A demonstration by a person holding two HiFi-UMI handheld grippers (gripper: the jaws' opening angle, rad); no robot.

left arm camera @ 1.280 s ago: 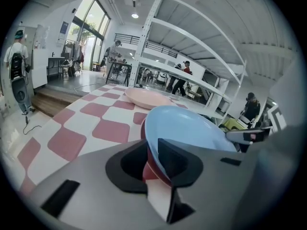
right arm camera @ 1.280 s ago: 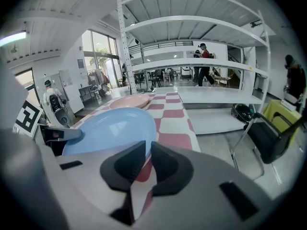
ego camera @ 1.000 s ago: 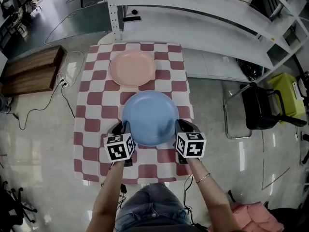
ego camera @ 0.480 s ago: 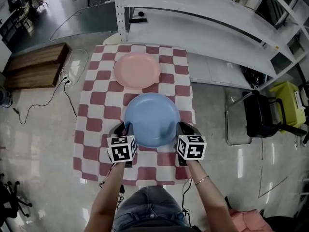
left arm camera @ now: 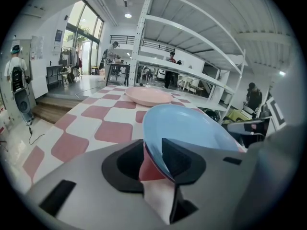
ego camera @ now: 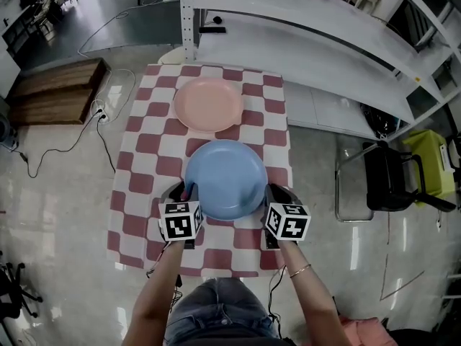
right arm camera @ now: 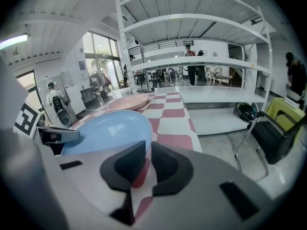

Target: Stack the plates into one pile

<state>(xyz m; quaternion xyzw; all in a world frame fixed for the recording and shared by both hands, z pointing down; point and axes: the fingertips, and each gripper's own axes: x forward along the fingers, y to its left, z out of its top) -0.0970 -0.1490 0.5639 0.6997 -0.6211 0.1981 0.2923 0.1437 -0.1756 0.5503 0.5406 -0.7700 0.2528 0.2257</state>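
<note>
Round light-blue plastic plate (ego camera: 225, 179) sits over near half of red-white checked table (ego camera: 144, 150), betw. both grippers. Left gripper (ego camera: 182, 192) jaws are opening w/ plate's left rim between them (gap on one side). Right gripper (ego camera: 271, 193) jaws are clamped on right rim. Round pink plate (ego camera: 208, 104) lies flat farther back, apart from blue one.

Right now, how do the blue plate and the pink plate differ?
The blue plate sits nearer the person; the pink plate lies farther away. The blue plate's rim is between the jaws of the right gripper, which clamps it, and the left gripper, whose jaws are opening; the pink plate is untouched. Both are round and plain.
</note>
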